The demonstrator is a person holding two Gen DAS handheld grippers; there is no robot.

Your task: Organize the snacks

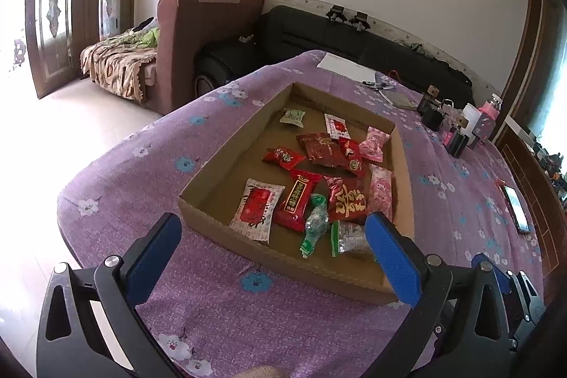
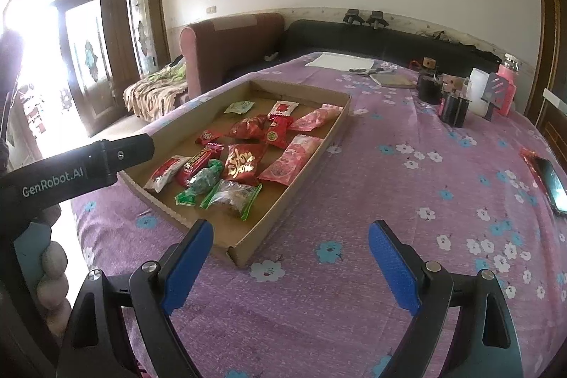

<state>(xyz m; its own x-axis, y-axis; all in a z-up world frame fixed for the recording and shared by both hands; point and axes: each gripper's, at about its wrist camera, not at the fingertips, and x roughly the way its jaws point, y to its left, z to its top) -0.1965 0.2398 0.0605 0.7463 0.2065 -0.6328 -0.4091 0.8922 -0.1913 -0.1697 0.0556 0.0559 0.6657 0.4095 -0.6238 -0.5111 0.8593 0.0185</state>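
Observation:
A shallow cardboard tray [image 1: 212, 186] [image 2: 248, 252] lies on the purple flowered cloth and holds several wrapped snacks: red packets [image 1: 296, 201] [image 2: 244, 162], pink packets [image 1: 381, 190] [image 2: 294, 158], a green twisted candy [image 1: 315, 225] [image 2: 200, 185] and a clear green-edged bag [image 1: 349, 238] [image 2: 234, 195]. My left gripper [image 1: 273, 229] hovers open over the tray's near edge with nothing between its blue pads. My right gripper [image 2: 290, 236] stands open above the tray's near corner, empty. The left tool's black handle [image 2: 81, 165], held by a hand, shows in the right wrist view.
A phone [image 2: 551, 181] [image 1: 517, 208] lies near the table's right edge. Black holders, a white cup and a pink bottle [image 2: 506, 87] crowd the far right; paper and pens [image 2: 340, 61] lie at the far end. Sofas stand behind the table.

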